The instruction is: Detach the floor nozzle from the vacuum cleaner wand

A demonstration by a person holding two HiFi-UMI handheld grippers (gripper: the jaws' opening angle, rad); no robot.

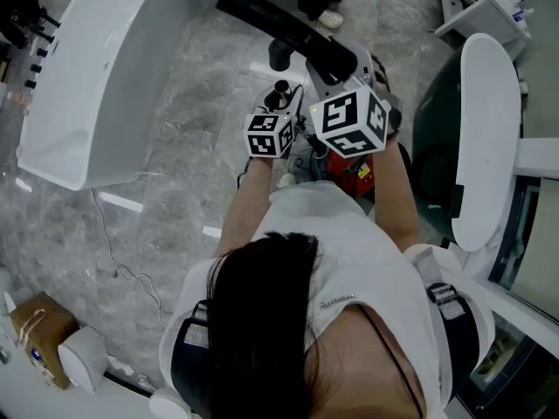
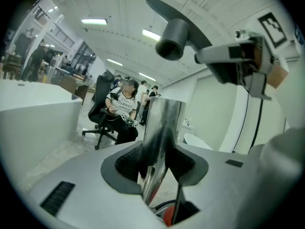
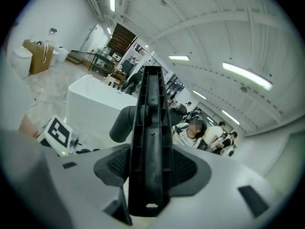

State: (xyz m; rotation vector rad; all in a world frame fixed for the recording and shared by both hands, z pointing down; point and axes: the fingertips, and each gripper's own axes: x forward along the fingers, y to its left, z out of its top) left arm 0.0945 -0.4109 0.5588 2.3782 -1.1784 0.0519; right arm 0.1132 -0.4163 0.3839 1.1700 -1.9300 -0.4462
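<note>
Left gripper [image 2: 159, 166], matt grey moulded shell with dark cross-hatched rubber pads [image 2: 128, 161]; jaws part-way apart and clamped on a polished chrome vacuum wand [image 2: 162, 128], a smooth, mirror-bright tube standing upright between them; glossy red vacuum body [image 2: 167, 216] glimpsed just below the grip. Right gripper [image 3: 148, 175], same grey shell and textured pads; jaws set fairly wide and closed on the black plastic floor nozzle [image 3: 150, 128], a long, flat, ribbed moulding seen edge-on; dull grey cylindrical neck [image 3: 125, 123] branching from the nozzle's left side, smooth and round-mouthed. In the left gripper view that neck's open mouth hangs above the wand's top end and apart from it, so the nozzle is off the wand. In the head view both grippers are close together in front of the person [image 1: 332, 278], each topped by a white marker cube [image 1: 349, 122] printed with black squares; the nozzle reaches up and away over the grey veined stone-look floor [image 1: 192, 147]; smooth white rounded table [image 1: 96, 68] to the left; brown cardboard box [image 1: 39, 334] at lower left; seated people [image 2: 121, 104] on office chairs far behind, too small for detail.
</note>
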